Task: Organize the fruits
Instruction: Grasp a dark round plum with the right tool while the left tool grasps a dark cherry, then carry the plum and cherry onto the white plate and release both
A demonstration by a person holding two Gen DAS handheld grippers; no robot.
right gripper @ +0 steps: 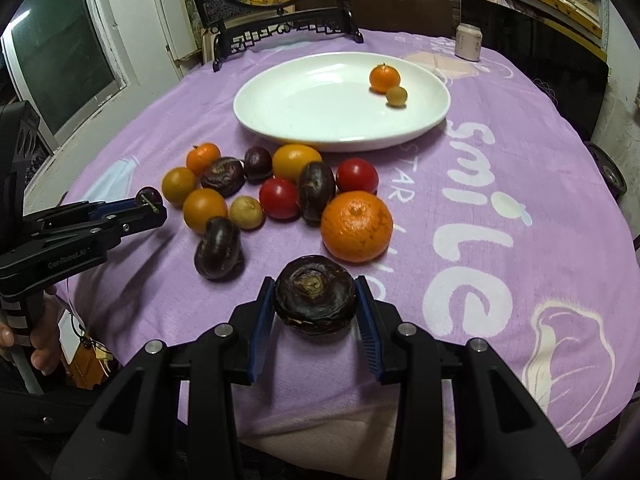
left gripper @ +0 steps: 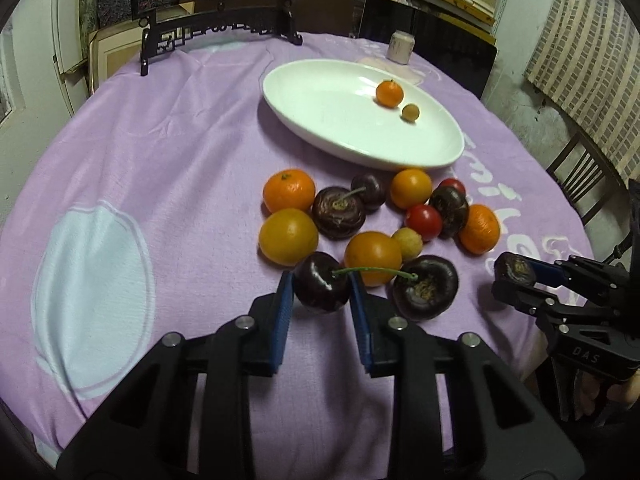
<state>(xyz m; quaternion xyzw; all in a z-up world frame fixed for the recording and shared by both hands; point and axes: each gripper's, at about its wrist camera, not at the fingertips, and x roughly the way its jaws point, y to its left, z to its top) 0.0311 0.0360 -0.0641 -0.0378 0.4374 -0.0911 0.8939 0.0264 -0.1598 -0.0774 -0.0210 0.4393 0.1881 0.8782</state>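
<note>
My left gripper (left gripper: 322,290) is shut on a dark cherry (left gripper: 320,288) with a green stem, held just above the purple cloth; it also shows in the right wrist view (right gripper: 150,200). My right gripper (right gripper: 316,300) is shut on a dark water chestnut (right gripper: 315,294), also seen in the left wrist view (left gripper: 514,270). A white oval plate (left gripper: 320,120) holds a small orange (left gripper: 389,93) and a small tan fruit (left gripper: 411,113). A pile of oranges, red tomatoes and dark fruits (right gripper: 280,196) lies between the grippers and the plate.
The round table is covered by a purple cloth (right gripper: 520,160) with white lettering. A black ornamental stand (left gripper: 220,28) and a small white jar (left gripper: 401,46) stand at the far edge. A chair (left gripper: 580,176) is at the right.
</note>
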